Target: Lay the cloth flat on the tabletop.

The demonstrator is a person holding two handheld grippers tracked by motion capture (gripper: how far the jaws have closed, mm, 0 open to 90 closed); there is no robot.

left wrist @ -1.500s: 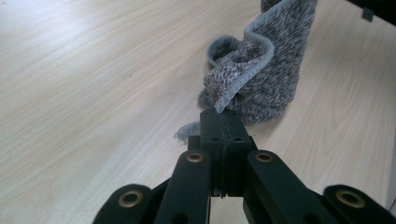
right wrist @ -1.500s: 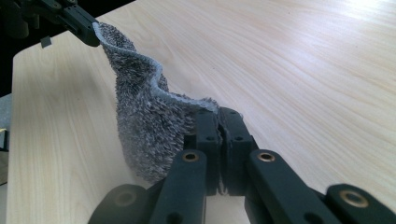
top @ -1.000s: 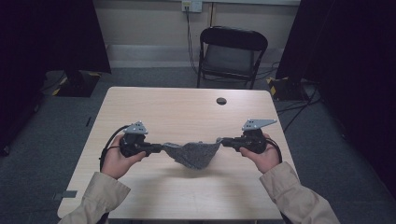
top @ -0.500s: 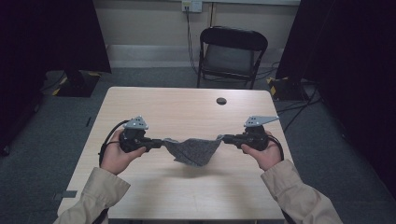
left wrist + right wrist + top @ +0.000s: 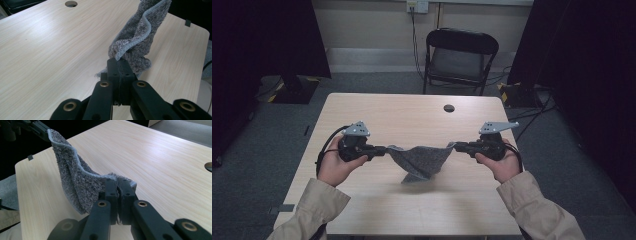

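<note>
Nearest the front edge of the table (image 5: 362,210), two sleeves come in, one pair of tongs held in each hand. Left gripper (image 5: 383,149) is clamped fully on one corner of the grey cloth (image 5: 419,161); right gripper (image 5: 457,146) is clamped fully on the opposite corner. Cloth is hung between them above mid-table, top edge sagging, loose lower corner drooping just above the wood. Judged step: spreading the cloth flat. Both grips should be kept tight, hands drawn evenly apart until the hem is taut, then the hanging corner laid down first toward the far edge, short of the cable hole (image 5: 449,108). A chair (image 5: 460,55) is seen beyond the table
</note>
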